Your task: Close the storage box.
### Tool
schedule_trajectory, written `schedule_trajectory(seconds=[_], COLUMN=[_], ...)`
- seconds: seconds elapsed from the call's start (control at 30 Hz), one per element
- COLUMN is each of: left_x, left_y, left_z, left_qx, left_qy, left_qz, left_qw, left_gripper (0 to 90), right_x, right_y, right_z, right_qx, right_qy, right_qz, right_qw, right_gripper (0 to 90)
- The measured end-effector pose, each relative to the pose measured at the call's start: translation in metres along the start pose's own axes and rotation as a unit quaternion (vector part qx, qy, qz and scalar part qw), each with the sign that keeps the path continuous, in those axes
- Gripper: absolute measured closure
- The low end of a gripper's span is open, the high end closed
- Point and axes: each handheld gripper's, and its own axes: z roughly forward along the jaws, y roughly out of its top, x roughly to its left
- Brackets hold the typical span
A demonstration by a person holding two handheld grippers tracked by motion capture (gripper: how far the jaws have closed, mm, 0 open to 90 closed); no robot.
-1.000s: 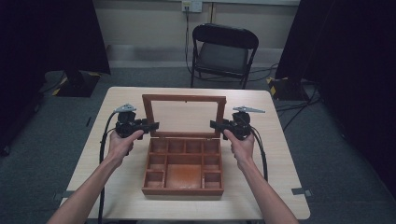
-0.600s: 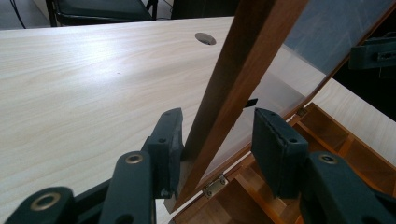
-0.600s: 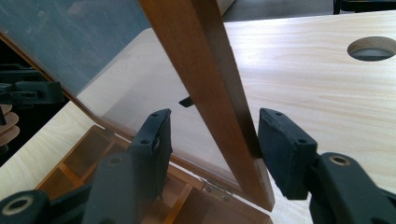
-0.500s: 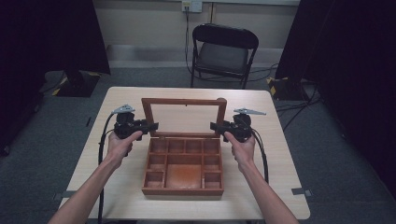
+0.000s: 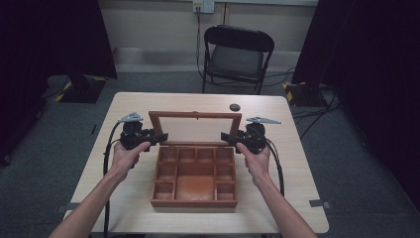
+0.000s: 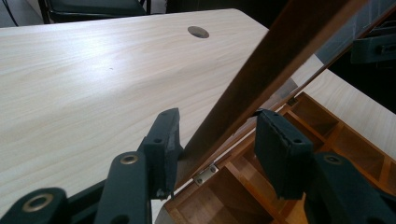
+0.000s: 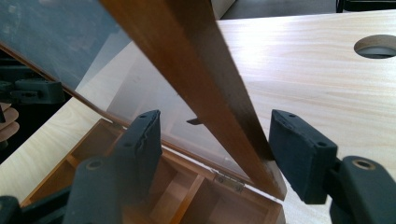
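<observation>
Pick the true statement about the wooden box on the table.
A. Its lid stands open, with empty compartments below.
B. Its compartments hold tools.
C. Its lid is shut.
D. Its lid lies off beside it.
A: the glass-paned lid stands raised at the back of the box, and its compartments are bare.

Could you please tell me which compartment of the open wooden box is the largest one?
The wide central compartment at the near side of the brown wooden box; the small square compartments around it are each much narrower.
</observation>
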Motion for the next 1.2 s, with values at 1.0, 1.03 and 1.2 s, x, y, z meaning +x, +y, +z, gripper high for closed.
schedule_trajectory(seconds=[1.0,1.03,1.2], left_x=[-0.02,-0.02,-0.022], left_y=[-0.015,-0.015,-0.019], left_z=[-0.017,-0.017,-0.018], left_qx=[0.006,0.006,0.01], left_qy=[0.017,0.017,0.012], left_qz=[0.0,0.0,0.001], left_qw=[0.9998,0.9998,0.9999], left_gripper=[28.8,28.2,26.8], right_x=[0.011,0.011,0.01], right_y=[-0.016,-0.016,-0.021], right_z=[-0.02,-0.02,-0.025], right_qx=[0.03,0.03,0.036], right_qy=[0.013,0.013,0.014], right_qz=[-0.007,-0.007,-0.01], right_qw=[0.9994,0.9994,0.9992], right_gripper=[25.4,25.4,25.4])
